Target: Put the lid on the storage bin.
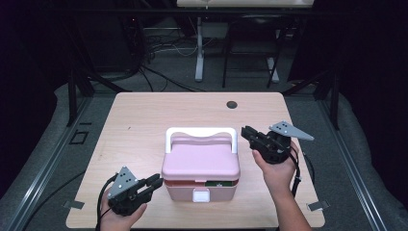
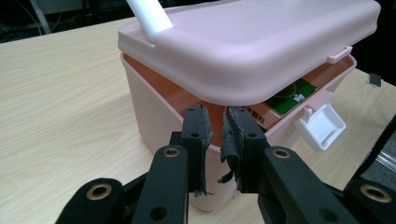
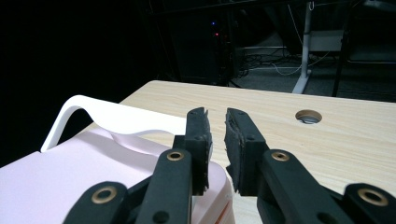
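- Surface: pale wood-grain top with a round cable hole near its far edge; dark floor, cables and white furniture legs lie beyond it.
- Pink box: a lidded plastic case standing near the middle of the surface, slightly toward the person's side. Its white handle is folded back over the far edge of the lid.
- Lid: raised a little at the front — a gap shows between it and the box rim, seen clearly in the left gripper view. Inside the gap a green item and a reddish-brown printed edge are visible; what they are cannot be told.
- White latch: hangs open on the box's front wall, flipped down away from the lid.
- Left tongs: held in the person's left hand at the near left corner of the box, pointing toward it. The jaws stand at a narrow gap with nothing between them; the worn pads sit just before the box's corner, below the lid edge.
- Right tongs: held in the right hand at the box's far right side, near the handle's end. Jaws narrow — a small gap, gripping nothing, above the lid's corner in the right gripper view.
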Motion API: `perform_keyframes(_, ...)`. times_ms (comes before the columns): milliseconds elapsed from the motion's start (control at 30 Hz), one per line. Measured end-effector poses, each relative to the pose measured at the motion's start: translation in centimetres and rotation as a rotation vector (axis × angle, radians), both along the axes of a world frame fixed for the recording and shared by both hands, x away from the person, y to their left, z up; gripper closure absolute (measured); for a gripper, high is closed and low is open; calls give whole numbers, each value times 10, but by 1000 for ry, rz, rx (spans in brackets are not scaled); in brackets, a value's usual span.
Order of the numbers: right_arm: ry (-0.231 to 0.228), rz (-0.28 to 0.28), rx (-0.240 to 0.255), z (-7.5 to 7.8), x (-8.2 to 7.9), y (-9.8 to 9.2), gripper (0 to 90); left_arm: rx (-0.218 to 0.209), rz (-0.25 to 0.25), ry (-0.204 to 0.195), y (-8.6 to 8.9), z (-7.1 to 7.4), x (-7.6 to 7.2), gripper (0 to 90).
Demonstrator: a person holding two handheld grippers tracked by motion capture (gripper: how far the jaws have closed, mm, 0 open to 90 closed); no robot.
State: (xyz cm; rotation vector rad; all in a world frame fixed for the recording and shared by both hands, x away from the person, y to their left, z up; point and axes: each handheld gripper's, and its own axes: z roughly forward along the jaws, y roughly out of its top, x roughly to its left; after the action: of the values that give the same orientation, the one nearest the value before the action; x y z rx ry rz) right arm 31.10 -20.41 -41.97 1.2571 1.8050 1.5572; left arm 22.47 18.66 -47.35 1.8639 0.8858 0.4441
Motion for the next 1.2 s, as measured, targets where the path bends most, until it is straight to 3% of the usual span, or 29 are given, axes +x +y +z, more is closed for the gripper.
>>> perform_keyframes(333,-1,-1,5,0,0,-1,789,27,-7,16,0,-4,-3,776)
perform_keyframes(767,-9,-3,13,2,0,-3,786,17,-8,8,2,-1,-8,776)
perform_keyframes(1200,17,-1,-1,-1,2,-3,737,-14,78,21,18,-10,3,678)
